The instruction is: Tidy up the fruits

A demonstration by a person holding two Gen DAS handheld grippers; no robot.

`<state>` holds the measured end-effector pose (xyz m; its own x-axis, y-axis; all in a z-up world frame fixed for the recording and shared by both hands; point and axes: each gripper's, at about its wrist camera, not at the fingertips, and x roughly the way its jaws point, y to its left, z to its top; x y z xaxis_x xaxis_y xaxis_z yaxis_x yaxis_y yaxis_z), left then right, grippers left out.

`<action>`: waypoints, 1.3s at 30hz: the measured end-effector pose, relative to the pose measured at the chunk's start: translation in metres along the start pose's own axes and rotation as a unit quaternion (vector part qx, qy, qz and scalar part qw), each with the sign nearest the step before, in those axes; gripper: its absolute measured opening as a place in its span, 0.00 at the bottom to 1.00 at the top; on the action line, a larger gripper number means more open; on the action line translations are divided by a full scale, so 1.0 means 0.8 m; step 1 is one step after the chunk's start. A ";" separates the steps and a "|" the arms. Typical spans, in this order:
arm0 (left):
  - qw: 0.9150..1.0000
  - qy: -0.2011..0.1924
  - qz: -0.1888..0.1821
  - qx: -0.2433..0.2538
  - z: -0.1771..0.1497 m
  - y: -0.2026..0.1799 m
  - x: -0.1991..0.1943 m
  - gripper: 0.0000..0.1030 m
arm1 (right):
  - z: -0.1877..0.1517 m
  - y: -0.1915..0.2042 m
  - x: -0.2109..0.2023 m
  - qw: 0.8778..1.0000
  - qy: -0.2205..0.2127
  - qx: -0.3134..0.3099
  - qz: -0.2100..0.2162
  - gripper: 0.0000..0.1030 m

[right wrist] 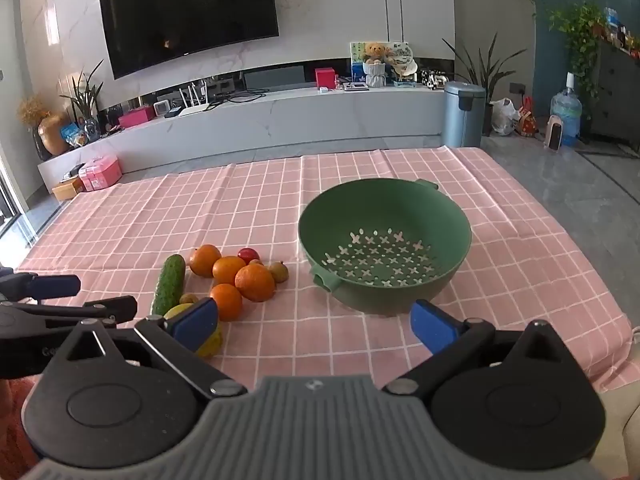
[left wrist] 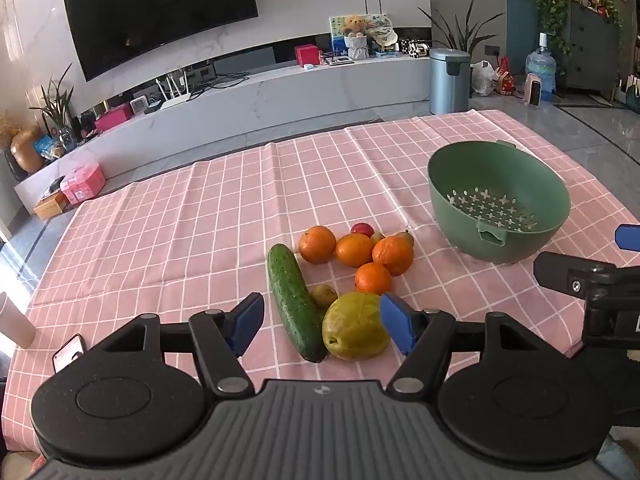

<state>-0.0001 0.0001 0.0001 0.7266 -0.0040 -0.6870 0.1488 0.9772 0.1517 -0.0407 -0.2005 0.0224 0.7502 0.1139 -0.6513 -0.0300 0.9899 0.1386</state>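
A green colander bowl (left wrist: 498, 204) (right wrist: 384, 244) stands empty on the pink checked tablecloth (left wrist: 200, 220). To its left lie a cucumber (left wrist: 295, 300) (right wrist: 169, 284), several oranges (left wrist: 354, 250) (right wrist: 254, 282), a small red fruit (left wrist: 362, 229) (right wrist: 248, 255), small brownish fruits (left wrist: 324, 295) (right wrist: 279, 272) and a large yellow-green fruit (left wrist: 355, 326) (right wrist: 210, 342). My left gripper (left wrist: 322, 326) is open, above the near end of the cucumber and the yellow-green fruit. My right gripper (right wrist: 314, 326) is open, over bare cloth in front of the bowl.
A phone (left wrist: 69, 353) and a pale cup (left wrist: 14, 322) sit at the table's near left. The table's far edge faces a TV console (left wrist: 280, 92) and a metal bin (left wrist: 449, 80). The right gripper's body shows at the right of the left wrist view (left wrist: 592, 284).
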 end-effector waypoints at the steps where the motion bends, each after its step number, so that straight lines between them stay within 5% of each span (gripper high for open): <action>1: 1.000 0.000 -0.002 0.000 0.000 0.000 0.000 0.76 | 0.000 0.000 0.001 1.000 0.000 -0.003 0.000 0.96; 39: 1.000 -0.007 -0.015 0.010 0.009 -0.005 -0.001 0.76 | 0.002 -0.004 0.002 1.000 -0.008 -0.001 -0.004 0.96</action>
<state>0.0035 -0.0057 0.0055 0.7314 -0.0358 -0.6810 0.1832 0.9722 0.1455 -0.0385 -0.2039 0.0222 0.7610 0.1042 -0.6403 -0.0249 0.9910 0.1316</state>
